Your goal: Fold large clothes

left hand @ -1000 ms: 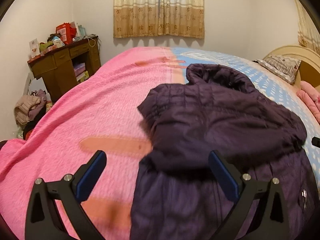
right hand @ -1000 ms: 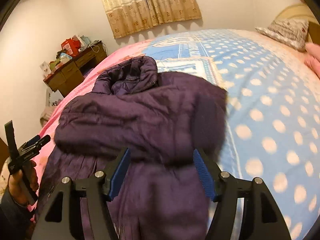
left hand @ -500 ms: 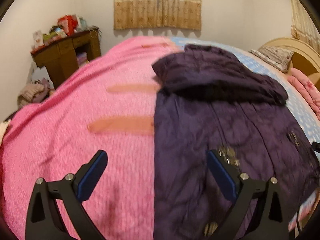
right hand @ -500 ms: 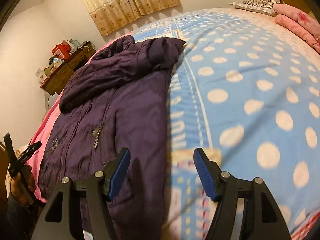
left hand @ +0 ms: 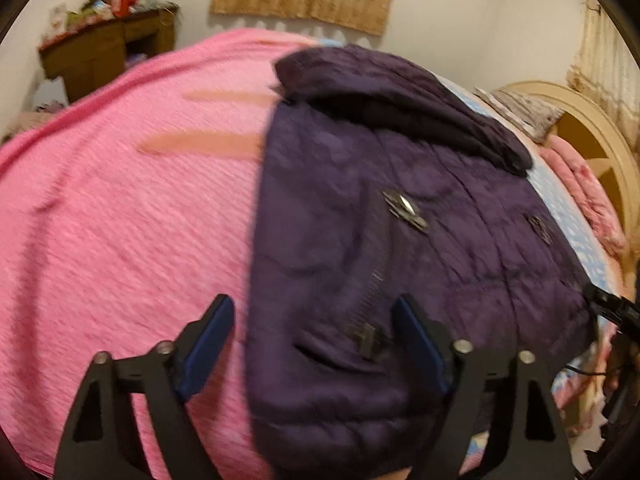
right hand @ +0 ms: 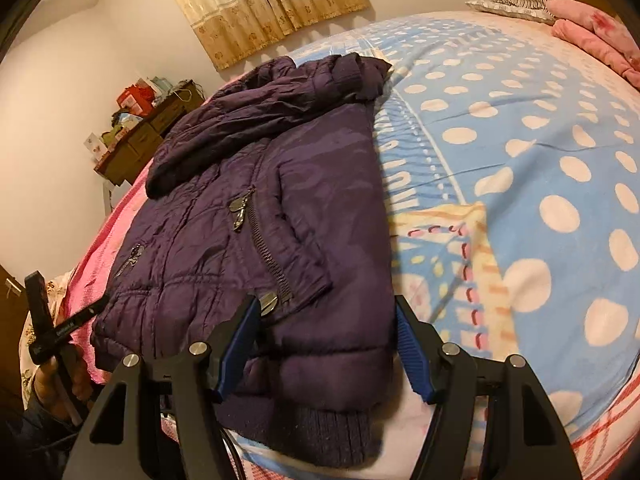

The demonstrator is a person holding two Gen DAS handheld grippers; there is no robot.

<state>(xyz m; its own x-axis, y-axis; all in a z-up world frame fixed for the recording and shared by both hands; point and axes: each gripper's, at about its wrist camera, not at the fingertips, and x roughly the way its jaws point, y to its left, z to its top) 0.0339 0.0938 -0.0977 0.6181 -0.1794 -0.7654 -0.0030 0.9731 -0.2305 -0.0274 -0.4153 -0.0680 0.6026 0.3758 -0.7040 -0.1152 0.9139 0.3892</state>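
The purple jacket [right hand: 256,216] lies flat on the bed [right hand: 520,152], sleeves folded across its top, and the left tongs [left hand: 312,344] and right tongs [right hand: 326,344] hang wide open over its bottom edge, holding nothing

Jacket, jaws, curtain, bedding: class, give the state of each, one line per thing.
purple jacket: flat on bed, sleeves folded across chest.
left gripper: jaws open, empty.
right gripper: jaws open, empty.
curtain: drawn shut.
pink blanket: spread out.
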